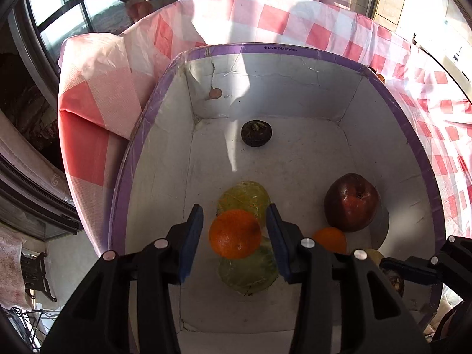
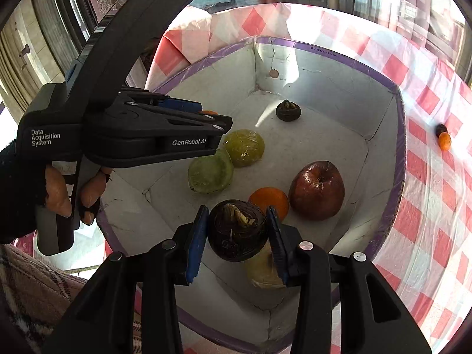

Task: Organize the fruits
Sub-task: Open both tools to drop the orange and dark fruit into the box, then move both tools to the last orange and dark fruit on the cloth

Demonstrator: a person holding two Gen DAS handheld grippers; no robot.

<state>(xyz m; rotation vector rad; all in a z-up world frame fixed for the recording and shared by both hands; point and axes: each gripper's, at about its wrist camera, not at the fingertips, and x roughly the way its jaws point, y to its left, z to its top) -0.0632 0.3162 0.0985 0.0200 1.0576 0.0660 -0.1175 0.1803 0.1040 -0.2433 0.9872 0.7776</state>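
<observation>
1. Left wrist cam – looks steeply down, close over the white box [image 1: 295, 67].
2. Right wrist cam – same steep, close look from the side; both share the box floor and red apple [image 2: 317, 190].

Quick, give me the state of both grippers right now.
Left gripper: open, an orange between its pads, not pressed.
Right gripper: shut on a dark brown fruit, held over the box.

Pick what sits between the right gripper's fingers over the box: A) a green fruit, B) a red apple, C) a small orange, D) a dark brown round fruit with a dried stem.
D: in the right wrist view the right gripper has its blue fingers pressed against a dark brown fruit above the white box.
</observation>
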